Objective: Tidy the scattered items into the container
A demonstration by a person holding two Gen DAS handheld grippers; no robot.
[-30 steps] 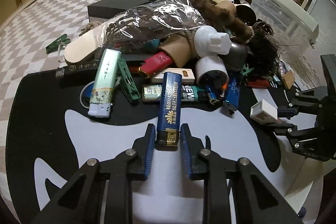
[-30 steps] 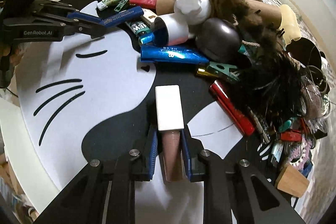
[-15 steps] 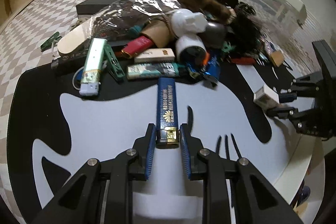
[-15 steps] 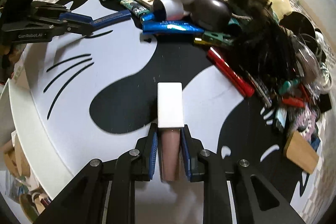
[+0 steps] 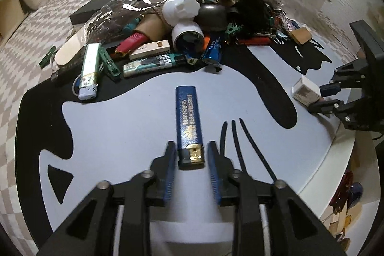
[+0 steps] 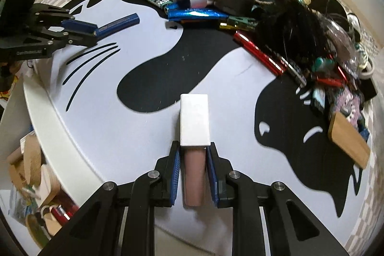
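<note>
the left gripper (image 5: 189,157) has its jaws opening, and the blue lighter (image 5: 189,121) lies between them with gaps on both sides, pointing away toward the heap of clutter (image 5: 192,13) beyond. the right gripper (image 6: 193,155) is pinching a pink tube with a white cap (image 6: 194,133), cap forward of its fingertips, over the cat-print mat (image 6: 148,59).
</note>
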